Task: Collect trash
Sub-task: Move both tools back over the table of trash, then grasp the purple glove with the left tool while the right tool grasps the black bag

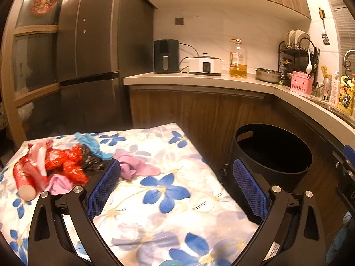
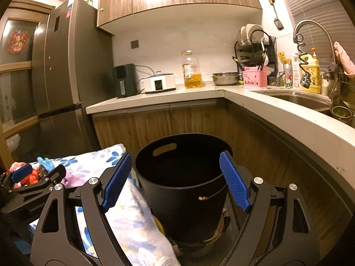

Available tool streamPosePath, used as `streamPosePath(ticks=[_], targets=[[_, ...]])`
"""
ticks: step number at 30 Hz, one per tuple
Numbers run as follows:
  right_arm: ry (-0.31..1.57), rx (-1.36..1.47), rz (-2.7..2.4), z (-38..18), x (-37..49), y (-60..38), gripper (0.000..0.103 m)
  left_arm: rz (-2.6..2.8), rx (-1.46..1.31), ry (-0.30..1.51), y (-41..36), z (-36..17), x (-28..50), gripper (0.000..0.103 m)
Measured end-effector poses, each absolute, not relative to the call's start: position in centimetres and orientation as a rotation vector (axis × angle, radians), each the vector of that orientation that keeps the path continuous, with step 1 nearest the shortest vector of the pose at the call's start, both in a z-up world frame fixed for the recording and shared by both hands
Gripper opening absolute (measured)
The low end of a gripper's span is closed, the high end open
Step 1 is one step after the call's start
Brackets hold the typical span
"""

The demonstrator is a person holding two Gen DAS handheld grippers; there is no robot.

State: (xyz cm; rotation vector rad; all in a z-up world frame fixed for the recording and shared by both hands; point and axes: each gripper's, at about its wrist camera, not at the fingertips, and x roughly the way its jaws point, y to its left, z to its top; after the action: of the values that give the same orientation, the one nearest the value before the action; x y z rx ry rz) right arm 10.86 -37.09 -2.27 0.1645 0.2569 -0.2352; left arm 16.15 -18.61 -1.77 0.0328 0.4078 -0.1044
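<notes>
A pile of trash lies on the flower-print cloth [image 1: 168,199] at the left: a red paper cup [image 1: 24,181], crumpled red wrapper [image 1: 64,161], black wrapper [image 1: 93,159], blue scrap [image 1: 88,143] and pink tissue [image 1: 133,166]. My left gripper [image 1: 175,186] is open and empty above the cloth, just right of the pile. A black bin [image 1: 273,157] stands on the floor to the right. In the right wrist view my right gripper [image 2: 175,179] is open and empty, right in front of the bin [image 2: 184,181]. The left gripper [image 2: 37,175] shows there at the left.
A kitchen counter [image 2: 155,97] wraps around the back and right, with an air fryer [image 2: 124,79], cooker, oil bottle [image 2: 192,68], steel bowl, dish rack and sink [image 2: 297,99]. A tall fridge [image 1: 93,51] stands at the left. Wooden cabinets are below the counter.
</notes>
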Motion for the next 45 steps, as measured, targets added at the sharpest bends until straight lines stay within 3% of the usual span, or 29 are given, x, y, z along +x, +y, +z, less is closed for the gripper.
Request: streamPosePath(ticks=[22,45], targets=[[0.275,0.133,-0.064,-3.3,11.5,-26.0,0.08,0.118,-0.029,0.425,-6.5,-3.8,13.5,0.097],[0.336,0.086,0.08,-5.8,17.0,-18.1,0.08,0.306,-0.139,0.53,1.1,-8.0,19.1,0.097]])
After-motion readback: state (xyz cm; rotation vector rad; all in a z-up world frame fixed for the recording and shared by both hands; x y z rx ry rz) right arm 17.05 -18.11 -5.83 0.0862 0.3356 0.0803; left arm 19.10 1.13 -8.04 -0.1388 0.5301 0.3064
